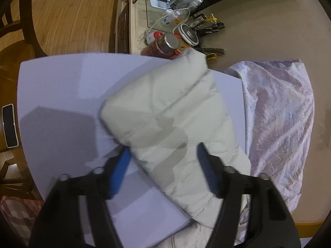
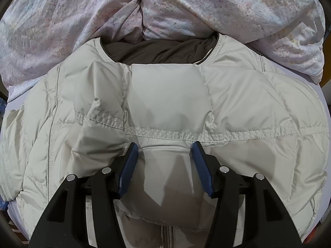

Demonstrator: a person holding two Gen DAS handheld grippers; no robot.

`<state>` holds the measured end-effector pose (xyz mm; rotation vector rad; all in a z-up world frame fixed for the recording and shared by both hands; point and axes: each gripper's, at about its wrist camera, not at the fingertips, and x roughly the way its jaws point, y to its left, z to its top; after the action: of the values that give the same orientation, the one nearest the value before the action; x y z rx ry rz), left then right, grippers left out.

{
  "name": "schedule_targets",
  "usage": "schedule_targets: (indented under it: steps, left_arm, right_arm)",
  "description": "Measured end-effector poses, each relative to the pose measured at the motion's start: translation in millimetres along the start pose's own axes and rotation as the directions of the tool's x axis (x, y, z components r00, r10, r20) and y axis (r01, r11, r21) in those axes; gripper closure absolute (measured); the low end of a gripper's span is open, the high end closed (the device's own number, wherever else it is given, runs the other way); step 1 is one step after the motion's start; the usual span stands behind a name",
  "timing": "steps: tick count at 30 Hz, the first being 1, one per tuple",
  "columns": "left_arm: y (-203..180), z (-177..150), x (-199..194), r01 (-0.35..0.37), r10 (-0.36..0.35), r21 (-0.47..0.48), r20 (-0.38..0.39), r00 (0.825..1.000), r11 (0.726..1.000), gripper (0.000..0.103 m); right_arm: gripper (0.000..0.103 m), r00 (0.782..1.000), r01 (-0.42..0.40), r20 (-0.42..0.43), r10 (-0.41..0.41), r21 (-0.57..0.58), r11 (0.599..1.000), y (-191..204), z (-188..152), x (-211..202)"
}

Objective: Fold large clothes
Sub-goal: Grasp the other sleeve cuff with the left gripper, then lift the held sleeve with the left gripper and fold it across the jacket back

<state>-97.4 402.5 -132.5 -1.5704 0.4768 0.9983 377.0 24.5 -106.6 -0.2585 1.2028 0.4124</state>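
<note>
A pale grey-white quilted puffer jacket (image 2: 169, 103) lies on a white board. The right wrist view shows its body with the dark lining at the collar (image 2: 159, 53) at the far side. The left wrist view shows one sleeve (image 1: 171, 119) lying stretched across the white board (image 1: 62, 86). My left gripper (image 1: 163, 155) is open, its blue fingers on either side of the sleeve's near part. My right gripper (image 2: 164, 155) is open, just above the jacket's folded hem, with fabric between the fingers but not pinched.
A pink-and-white patterned quilt (image 1: 279, 124) is bunched to the right of the board and beyond the collar (image 2: 186, 6). Jars, tools and cables (image 1: 182, 35) crowd the far table edge. A phone (image 1: 9, 126) lies at the left. A chair (image 1: 12, 31) stands on the wooden floor.
</note>
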Motion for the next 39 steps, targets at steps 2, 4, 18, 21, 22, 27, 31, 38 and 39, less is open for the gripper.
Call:
schedule_targets:
  steps: [2, 4, 18, 21, 22, 27, 31, 38, 39]
  left_arm:
    - [2.9, 3.7, 2.4, -0.022, 0.022, -0.017, 0.001, 1.0, 1.0, 0.074]
    - [6.5, 7.7, 4.3, -0.018, 0.018, -0.044, -0.006, 1.0, 0.999, 0.08]
    - [-18.4, 22.3, 8.2, 0.032, -0.032, 0.019, 0.035, 0.999, 0.999, 0.098]
    - [-40.1, 21.5, -2.8, 0.054, -0.059, 0.091, 0.062, 0.996, 0.994, 0.099]
    - [-48.1, 20.7, -7.1, 0.064, -0.072, 0.115, 0.071, 0.995, 0.991, 0.1]
    - [-102.8, 5.1, -35.3, 0.167, -0.201, 0.288, 0.091, 0.975, 0.943, 0.1]
    - [-157.9, -31.5, -58.6, 0.284, -0.334, 0.452, 0.033, 0.942, 0.846, 0.101]
    - [-234.9, -117.8, -73.8, 0.437, -0.447, 0.616, -0.151, 0.882, 0.655, 0.101]
    - [-241.8, -130.8, -74.7, 0.456, -0.455, 0.63, -0.178, 0.873, 0.629, 0.101]
  right_arm:
    - [0.046, 1.0, -0.002, 0.001, 0.002, -0.002, 1.0, 0.7, -0.4, 0.1]
    - [0.046, 1.0, -0.003, 0.003, 0.003, -0.005, 1.0, 1.0, -1.0, 0.4]
    - [0.044, 1.0, -0.009, 0.003, 0.009, -0.013, 1.0, 3.2, -8.9, -1.8]
    - [0.044, 1.0, -0.009, 0.001, 0.009, -0.015, 1.0, 4.2, -12.5, -3.3]
    - [0.044, 1.0, -0.008, 0.002, 0.008, -0.016, 1.0, 4.8, -13.7, -3.8]
    - [0.042, 1.0, -0.016, -0.001, 0.016, -0.009, 1.0, 5.9, -18.3, -5.2]
    - [0.039, 0.999, -0.048, -0.006, 0.048, 0.004, 0.999, 4.7, -24.0, -9.3]
    - [0.028, 0.989, -0.151, 0.001, 0.151, 0.054, 0.987, -13.1, -33.8, -25.6]
    - [0.027, 0.986, -0.167, 0.005, 0.167, 0.065, 0.984, -16.5, -34.6, -28.3]
